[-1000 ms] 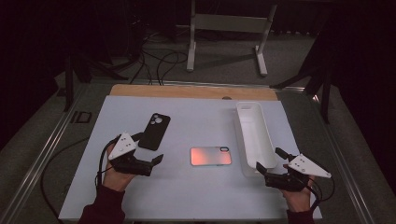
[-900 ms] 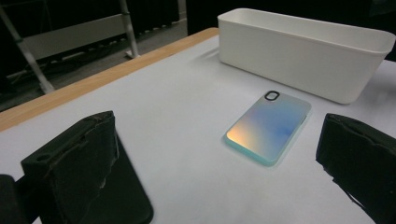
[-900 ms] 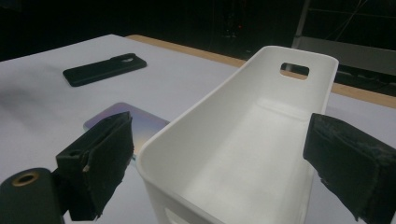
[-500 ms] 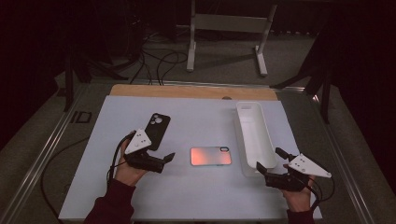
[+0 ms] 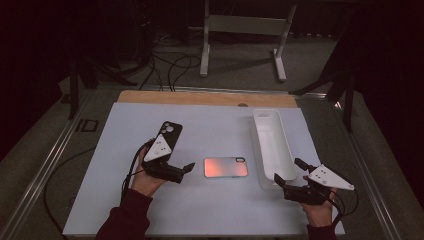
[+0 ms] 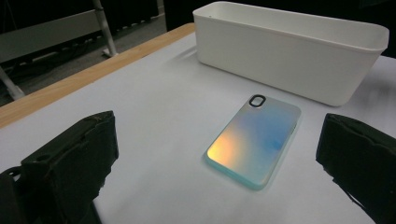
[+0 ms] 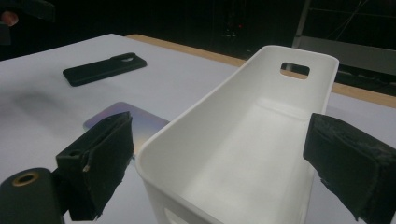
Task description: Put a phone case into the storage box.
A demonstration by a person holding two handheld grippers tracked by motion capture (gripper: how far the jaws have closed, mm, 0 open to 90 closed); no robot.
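Left gripper view: jaws wide apart and empty, the left gripper (image 5: 189, 167) faces an iridescent phone case (image 6: 253, 138) lying flat mid-mat beside a white bin (image 6: 299, 51). The right gripper (image 5: 289, 173), equally open, hovers at the bin's near end; a black case (image 5: 168, 136) lies apart.

A white table (image 5: 120, 200) takes up the middle of the frame. At centre lies an iridescent phone case (image 5: 225, 167), flat. Just left of it the left gripper (image 5: 189, 167) points toward the case, jaws apart, a hand wrapped round it. Above that, partly covered by the gripper's grey plate, lies a black phone case (image 5: 171, 131). To the right stands a long white bin (image 5: 272, 145). At lower right the right gripper (image 5: 287, 171) sits at the bin's near end, jaws spread.
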